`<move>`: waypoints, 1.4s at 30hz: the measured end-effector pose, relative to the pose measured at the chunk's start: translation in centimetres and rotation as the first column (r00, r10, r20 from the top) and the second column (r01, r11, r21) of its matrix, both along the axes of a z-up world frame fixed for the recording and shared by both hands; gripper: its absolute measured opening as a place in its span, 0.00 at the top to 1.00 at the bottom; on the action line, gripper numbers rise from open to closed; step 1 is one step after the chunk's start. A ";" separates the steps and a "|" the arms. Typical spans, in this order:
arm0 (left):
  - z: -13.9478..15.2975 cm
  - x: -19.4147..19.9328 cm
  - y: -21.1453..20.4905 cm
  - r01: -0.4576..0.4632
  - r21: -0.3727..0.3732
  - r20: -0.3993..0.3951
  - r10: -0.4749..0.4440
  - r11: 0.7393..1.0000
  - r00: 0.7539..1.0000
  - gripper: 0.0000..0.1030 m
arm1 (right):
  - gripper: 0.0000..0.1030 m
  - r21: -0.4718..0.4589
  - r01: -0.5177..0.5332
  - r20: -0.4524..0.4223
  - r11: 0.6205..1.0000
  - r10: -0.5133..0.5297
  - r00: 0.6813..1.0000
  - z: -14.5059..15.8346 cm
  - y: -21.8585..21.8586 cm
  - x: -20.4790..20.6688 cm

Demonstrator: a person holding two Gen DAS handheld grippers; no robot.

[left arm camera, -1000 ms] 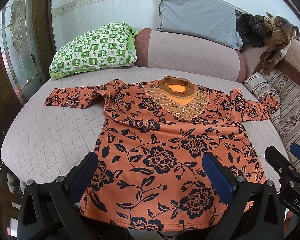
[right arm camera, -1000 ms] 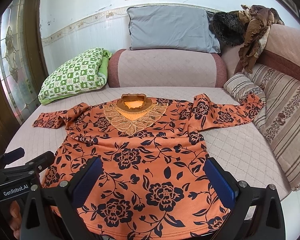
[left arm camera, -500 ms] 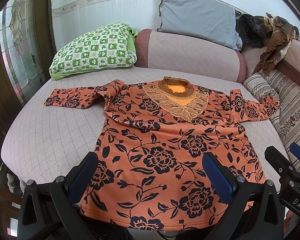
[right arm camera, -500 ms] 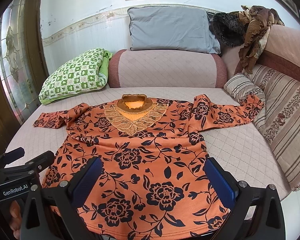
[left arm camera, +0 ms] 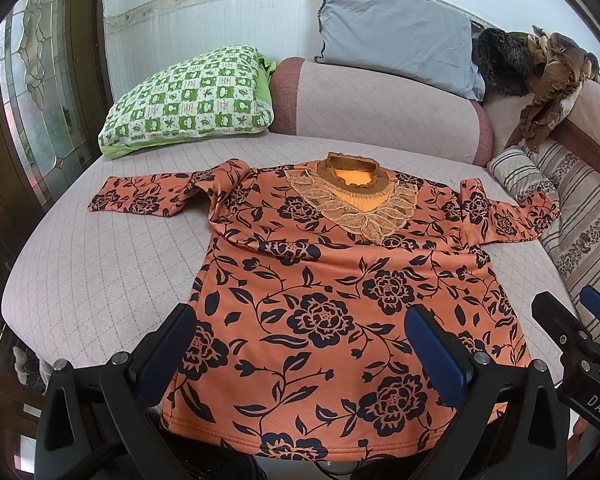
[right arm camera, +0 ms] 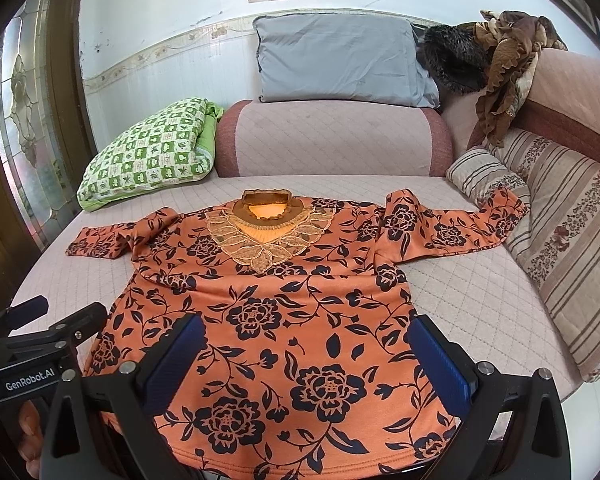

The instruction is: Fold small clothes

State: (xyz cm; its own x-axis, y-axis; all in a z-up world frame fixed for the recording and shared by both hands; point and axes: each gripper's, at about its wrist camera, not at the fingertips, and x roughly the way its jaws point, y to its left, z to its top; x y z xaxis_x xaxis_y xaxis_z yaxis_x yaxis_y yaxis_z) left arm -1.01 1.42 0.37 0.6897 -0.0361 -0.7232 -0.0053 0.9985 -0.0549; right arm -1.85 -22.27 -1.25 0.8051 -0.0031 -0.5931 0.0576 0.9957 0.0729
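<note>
An orange long-sleeved top with a black flower print (left arm camera: 340, 300) lies flat on the pink quilted sofa seat (left arm camera: 92, 264), collar away from me, both sleeves spread out. It also shows in the right wrist view (right arm camera: 284, 320). My left gripper (left arm camera: 300, 356) is open and empty, hovering over the hem. My right gripper (right arm camera: 304, 364) is open and empty, also over the hem. The right gripper shows at the right edge of the left wrist view (left arm camera: 572, 336). The left gripper shows at the left edge of the right wrist view (right arm camera: 48, 320).
A green checked pillow (left arm camera: 188, 100) lies at the back left. A grey pillow (left arm camera: 396, 28) leans on the backrest. Striped cushions (right arm camera: 560, 232) line the right side, under the right sleeve end. Dark and brown clothes (right arm camera: 484, 52) are heaped at the back right corner.
</note>
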 end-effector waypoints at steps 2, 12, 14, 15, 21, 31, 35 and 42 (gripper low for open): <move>-0.9 0.4 1.1 -0.010 -0.012 -0.026 0.010 1.000 1.000 0.00 | 0.00 0.015 -0.015 -0.024 1.000 0.015 1.000 -0.6 -1.0 0.3; -10.5 1.8 10.4 -0.174 -0.004 -0.291 0.166 0.985 0.942 0.00 | 0.00 0.227 0.220 -0.354 0.949 -0.130 0.926 -10.5 -16.4 2.1; -11.3 1.8 10.5 -0.157 0.009 -0.302 0.153 0.988 0.941 0.00 | 0.01 0.245 0.213 -0.406 0.946 -0.100 0.909 -12.5 -16.9 2.4; -11.9 1.7 10.5 -0.150 0.011 -0.312 0.146 0.989 0.939 0.00 | 0.04 0.243 0.212 -0.426 0.947 -0.093 0.900 -13.1 -16.8 2.5; -14.5 1.5 11.2 -0.153 -0.003 -0.390 0.140 0.988 0.910 0.09 | 0.91 0.223 0.170 -0.489 0.960 -0.041 0.871 -15.1 -15.9 1.2; -8.9 0.8 10.8 -0.136 -0.004 -0.251 0.130 0.991 0.959 0.14 | 0.74 0.270 0.223 -0.454 0.936 -0.081 0.887 -12.1 -18.1 -1.3; -5.6 3.1 8.1 -0.064 -0.060 -0.125 0.056 0.996 0.991 0.14 | 0.16 0.243 0.279 -0.250 0.929 -0.218 0.943 -6.9 -23.5 1.7; -5.7 11.2 0.3 0.095 -0.053 -0.027 -0.096 0.994 0.995 0.14 | 0.17 0.173 0.468 -0.103 0.867 -0.457 0.884 -5.0 -36.6 13.7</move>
State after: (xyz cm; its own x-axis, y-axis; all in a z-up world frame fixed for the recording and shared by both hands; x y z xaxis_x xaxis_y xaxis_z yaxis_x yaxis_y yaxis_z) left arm 10.19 1.72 -5.38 0.6600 -0.1386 -0.7383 0.0877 0.9903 -0.1075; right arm 11.85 -58.92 -6.22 0.7036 -0.2515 -0.6646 0.5178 0.8219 0.2373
